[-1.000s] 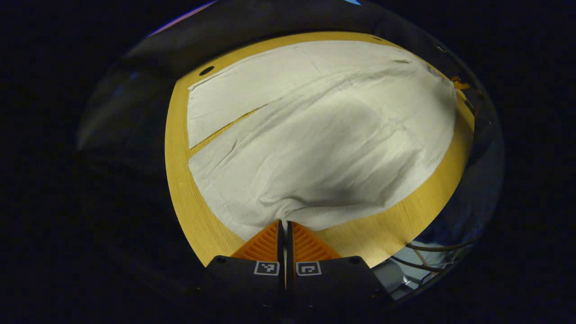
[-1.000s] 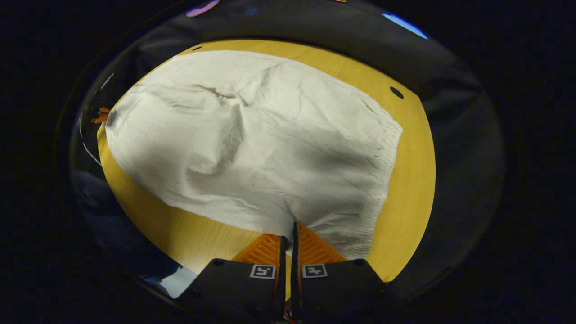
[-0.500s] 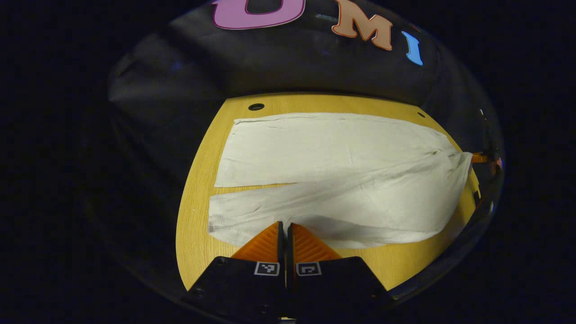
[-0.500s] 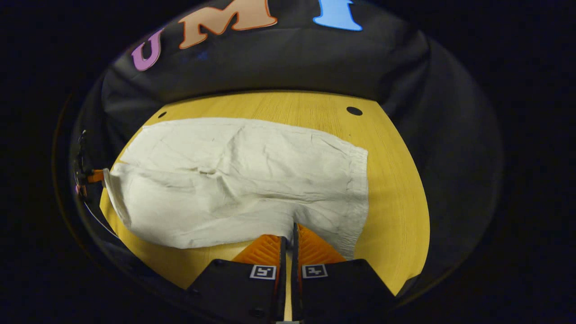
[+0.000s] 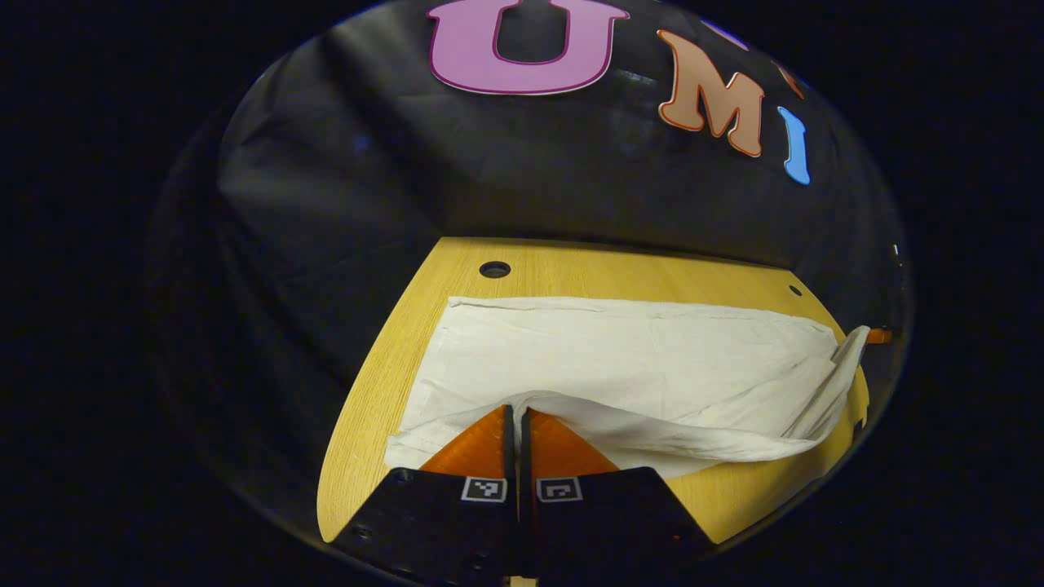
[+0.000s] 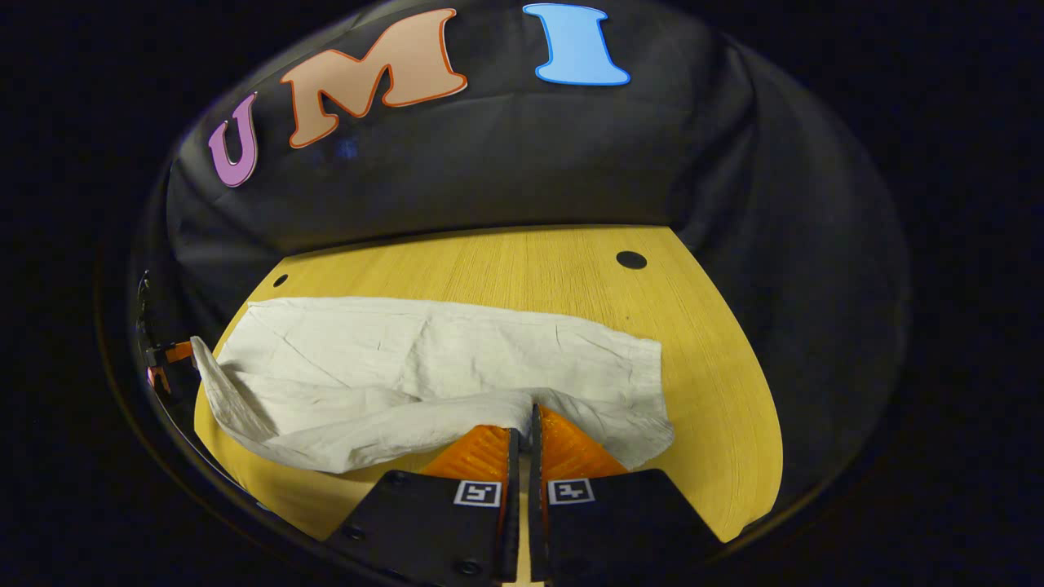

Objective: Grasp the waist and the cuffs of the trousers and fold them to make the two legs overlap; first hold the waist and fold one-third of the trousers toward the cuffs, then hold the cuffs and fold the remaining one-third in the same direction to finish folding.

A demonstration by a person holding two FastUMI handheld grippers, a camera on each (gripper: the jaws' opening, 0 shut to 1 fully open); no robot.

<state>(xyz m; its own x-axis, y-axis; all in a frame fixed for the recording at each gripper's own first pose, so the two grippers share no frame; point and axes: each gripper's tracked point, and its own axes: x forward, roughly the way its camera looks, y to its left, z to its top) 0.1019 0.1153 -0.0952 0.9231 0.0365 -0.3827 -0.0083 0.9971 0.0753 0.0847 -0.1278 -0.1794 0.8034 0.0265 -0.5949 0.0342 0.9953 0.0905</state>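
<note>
Fingers [image 5: 515, 417] [image 6: 524, 430] of both grippers clamp the trousers' [image 5: 636, 359] lifted near edge above the table [image 6: 718, 391].

**What I can't make out**

My own left gripper [image 5: 514, 405] covers the trousers [image 5: 620, 359] edge it pinches, so I can't tell cuff from hem there. In the right gripper view my right gripper [image 6: 524, 405] hides its pinch the same way. The lifted near leg conceals the table [image 5: 383, 383] under it. At the far rim of each view, the other gripper [image 6: 167, 355] is too small to read.
</note>
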